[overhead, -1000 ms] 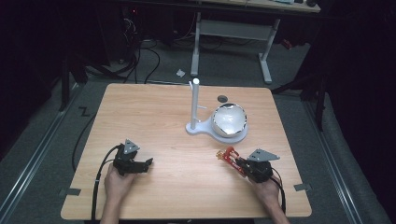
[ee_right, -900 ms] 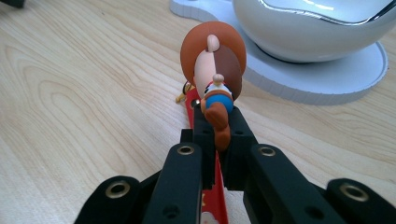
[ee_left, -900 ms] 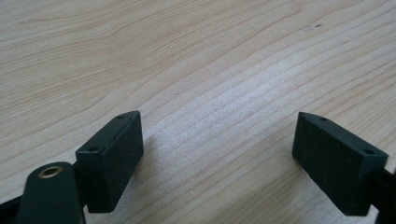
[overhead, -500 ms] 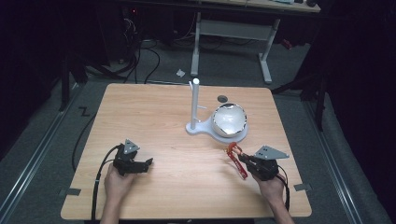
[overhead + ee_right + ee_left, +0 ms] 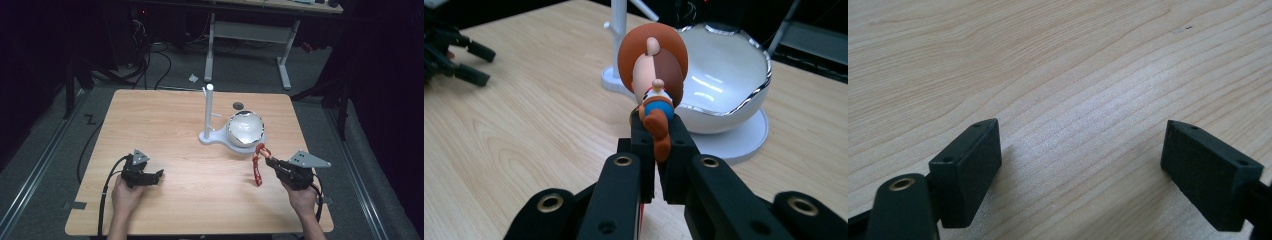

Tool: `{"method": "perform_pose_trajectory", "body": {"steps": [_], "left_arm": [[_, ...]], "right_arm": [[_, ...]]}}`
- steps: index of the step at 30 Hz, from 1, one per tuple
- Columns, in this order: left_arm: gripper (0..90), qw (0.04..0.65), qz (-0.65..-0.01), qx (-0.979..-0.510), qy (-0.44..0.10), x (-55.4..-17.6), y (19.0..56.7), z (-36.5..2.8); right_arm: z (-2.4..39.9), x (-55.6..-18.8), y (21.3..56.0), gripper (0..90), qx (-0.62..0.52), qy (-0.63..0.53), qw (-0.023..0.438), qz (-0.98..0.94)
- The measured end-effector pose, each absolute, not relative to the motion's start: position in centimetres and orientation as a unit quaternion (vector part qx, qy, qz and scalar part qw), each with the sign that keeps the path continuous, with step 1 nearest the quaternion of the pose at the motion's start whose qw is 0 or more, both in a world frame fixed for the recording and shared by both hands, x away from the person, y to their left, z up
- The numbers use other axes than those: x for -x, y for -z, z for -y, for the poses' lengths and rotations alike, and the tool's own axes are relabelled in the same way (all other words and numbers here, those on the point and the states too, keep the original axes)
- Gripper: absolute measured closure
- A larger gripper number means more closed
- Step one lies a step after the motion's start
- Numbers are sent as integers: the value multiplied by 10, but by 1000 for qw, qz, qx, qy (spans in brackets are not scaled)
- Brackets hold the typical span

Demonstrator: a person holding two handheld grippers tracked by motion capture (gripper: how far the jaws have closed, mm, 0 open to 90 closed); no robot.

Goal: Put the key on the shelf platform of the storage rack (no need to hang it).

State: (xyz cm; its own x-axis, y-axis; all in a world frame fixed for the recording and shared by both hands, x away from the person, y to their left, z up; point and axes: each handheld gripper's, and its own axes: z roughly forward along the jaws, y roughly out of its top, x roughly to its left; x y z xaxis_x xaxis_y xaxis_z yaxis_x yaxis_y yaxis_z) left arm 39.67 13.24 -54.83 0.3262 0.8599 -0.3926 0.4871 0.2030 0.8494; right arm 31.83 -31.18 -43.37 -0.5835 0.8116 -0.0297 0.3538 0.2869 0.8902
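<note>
Right gripper [image 5: 270, 161], held in the person's right hand at the near right of the table [image 5: 165, 130], has its jaws pinched on a small figurine [image 5: 653, 75]. In the right gripper view the toy's legs sit between the two black pads, and its brown-capped head rises above them. In the high view a red strap [image 5: 257, 169] hangs down from the gripper's tip toward the tabletop; the figurine is held clear of the wood, just in front of the bowl.

Left gripper [image 5: 158, 175] rests low at the near left of the table, well apart from the right one. Its jaws stand spread, with bare wood grain between the pads in the left gripper view.

Table: light wood, rectangular.

White stand [image 5: 208, 112]: an upright post on a flat base, past the middle of the table.

White bowl [image 5: 245, 128]: glossy, tilted, seated on the same base just to the right of the post.
</note>
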Motion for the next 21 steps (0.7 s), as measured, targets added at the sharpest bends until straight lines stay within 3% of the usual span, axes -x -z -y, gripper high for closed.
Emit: {"method": "perform_pose_trajectory", "body": {"steps": [21], "left_arm": [[167, 542, -554, -608, -173, -397, 548, -133]], "right_arm": [[323, -334, 378, 868, -368, -484, 263, -749]]}}
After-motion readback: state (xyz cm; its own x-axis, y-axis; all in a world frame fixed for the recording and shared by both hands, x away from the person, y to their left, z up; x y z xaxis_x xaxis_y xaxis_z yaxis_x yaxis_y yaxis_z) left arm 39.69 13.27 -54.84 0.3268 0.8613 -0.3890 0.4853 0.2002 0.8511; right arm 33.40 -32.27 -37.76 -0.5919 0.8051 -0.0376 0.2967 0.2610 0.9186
